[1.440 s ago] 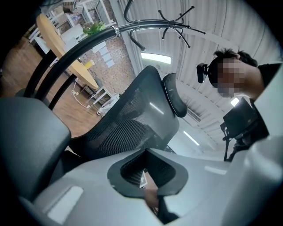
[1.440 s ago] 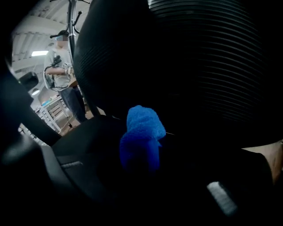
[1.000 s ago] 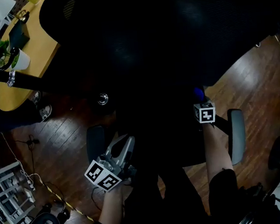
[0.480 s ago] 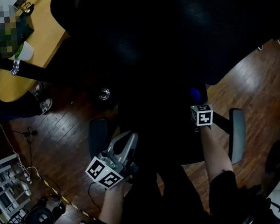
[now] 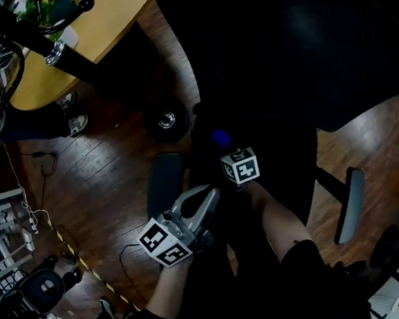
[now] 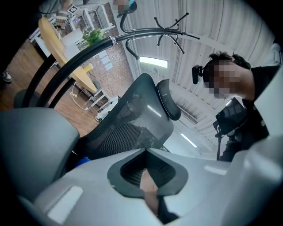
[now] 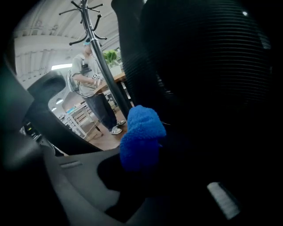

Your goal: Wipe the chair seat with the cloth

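The black mesh office chair point(image 5: 294, 50) fills most of the head view, its dark seat point(image 5: 275, 149) lying between two padded armrests. A round pale wooden table point(image 5: 104, 25) stands beyond it. The grey left gripper point(image 5: 203, 199) hovers beside the left armrest point(image 5: 163, 183), jaws closed together on nothing. The right gripper point(image 7: 140, 156) is clamped on a fluffy blue cloth point(image 7: 143, 128) at the seat's left part; contact is lost in the dark.

Left gripper point(image 6: 147, 154) (jaws together) faces a mesh chair back point(image 6: 128, 128).
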A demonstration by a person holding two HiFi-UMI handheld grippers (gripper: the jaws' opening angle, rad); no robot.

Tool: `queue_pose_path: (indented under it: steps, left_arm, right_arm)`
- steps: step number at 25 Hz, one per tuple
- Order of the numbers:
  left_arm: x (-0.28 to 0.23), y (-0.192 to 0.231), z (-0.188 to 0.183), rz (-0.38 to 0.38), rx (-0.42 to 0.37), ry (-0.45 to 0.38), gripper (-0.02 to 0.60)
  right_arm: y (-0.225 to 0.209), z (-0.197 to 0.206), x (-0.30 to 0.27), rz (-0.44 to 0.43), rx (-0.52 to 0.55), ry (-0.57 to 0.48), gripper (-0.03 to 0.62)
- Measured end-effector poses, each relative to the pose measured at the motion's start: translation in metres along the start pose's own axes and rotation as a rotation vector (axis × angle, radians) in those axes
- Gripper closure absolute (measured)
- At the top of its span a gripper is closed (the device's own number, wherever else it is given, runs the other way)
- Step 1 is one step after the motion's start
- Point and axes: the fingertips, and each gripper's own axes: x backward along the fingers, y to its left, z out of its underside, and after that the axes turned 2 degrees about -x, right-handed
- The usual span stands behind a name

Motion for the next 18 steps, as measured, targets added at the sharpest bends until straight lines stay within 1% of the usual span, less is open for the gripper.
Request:
queue_pose_path:
  steps: [2,4,6,8,10,13,18]
  left_arm:
    - [0.004,0.001,-0.002,-0.002,0.001,-0.003,0.581]
    - [0.007,0.001,-0.002,-0.001,-0.001,-0.001,0.581]
    - [0.009,0.003,-0.001,-0.003,-0.002,0.002,0.581]
    - [0.008,0.004,0.0,-0.004,-0.004,0.006,0.581]
    - [0.006,0.003,0.002,-0.001,-0.005,0.011,0.581]
    - [0.001,0.003,0.003,0.007,-0.01,0.024,0.581]
    - [-0.005,0.006,0.005,0.015,-0.012,0.047,0.581]
  right_arm:
    - [0.021,0.01,-0.018,-0.019,0.004,0.02,0.557]
    - [0.027,0.017,-0.025,-0.012,0.024,0.021,0.557]
    - [0.023,0.017,-0.023,0.007,0.042,0.023,0.557]
    - [0.009,0.019,-0.012,0.039,0.027,0.034,0.557]
    - [-0.024,0.032,0.006,0.098,0.002,0.042,0.557]
    - [-0.089,0.063,0.041,0.21,-0.023,0.062,0.557]
    - [-0.173,0.096,0.122,0.396,-0.092,0.117,0.557]
